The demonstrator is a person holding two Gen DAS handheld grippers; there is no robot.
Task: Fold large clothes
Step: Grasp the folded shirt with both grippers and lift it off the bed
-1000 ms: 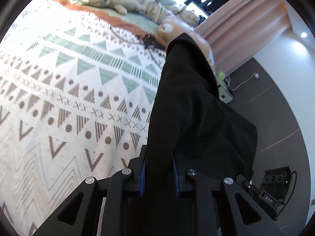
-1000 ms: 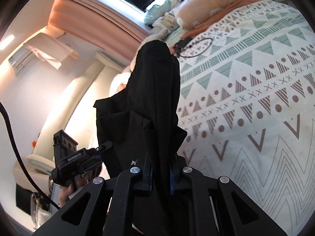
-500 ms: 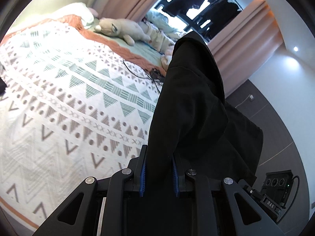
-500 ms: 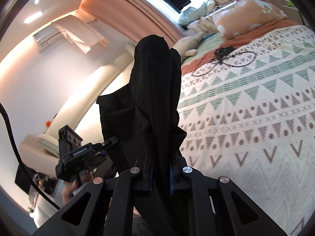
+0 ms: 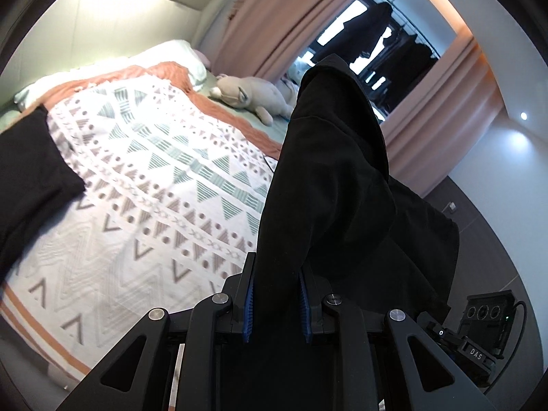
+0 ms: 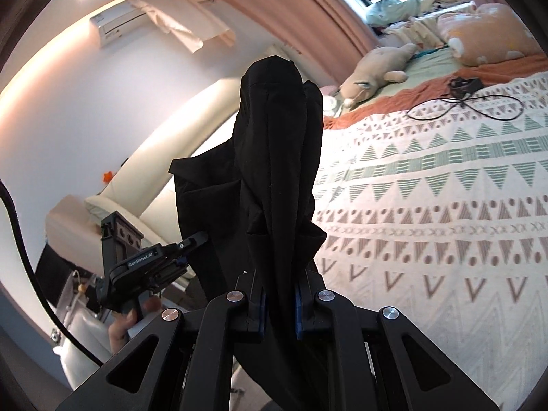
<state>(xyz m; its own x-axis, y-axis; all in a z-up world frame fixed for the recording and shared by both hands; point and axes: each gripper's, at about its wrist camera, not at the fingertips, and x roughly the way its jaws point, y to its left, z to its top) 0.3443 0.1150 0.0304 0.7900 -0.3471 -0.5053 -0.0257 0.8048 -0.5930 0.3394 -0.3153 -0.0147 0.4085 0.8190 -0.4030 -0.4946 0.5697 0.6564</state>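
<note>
Both grippers are clamped on one black garment (image 5: 328, 185), held in the air beside the patterned bed (image 5: 144, 178). The left gripper (image 5: 276, 303) and the right gripper (image 6: 278, 306) each pinch bunched cloth between blue pads, the fabric rising ahead of the fingers.

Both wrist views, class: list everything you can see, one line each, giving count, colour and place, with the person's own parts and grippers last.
black garment: one, black, held up off the bed, clamped by both grippers
folded dark cloth: one, black, on the bedspread at the left of the left wrist view
bedspread: one, white with grey and green triangles, orange border, covering the bed
plush toy: one, beige, lying at the head of the bed
peach plush: one, peach, head of the bed
cable: one, black, on the bedspread
curtains: pink, beside the window
air conditioner: one, white, high on the wall
hand: one, gripping the left gripper's handle
left gripper: one, black, shut on the garment
right gripper: one, black, shut on the garment
</note>
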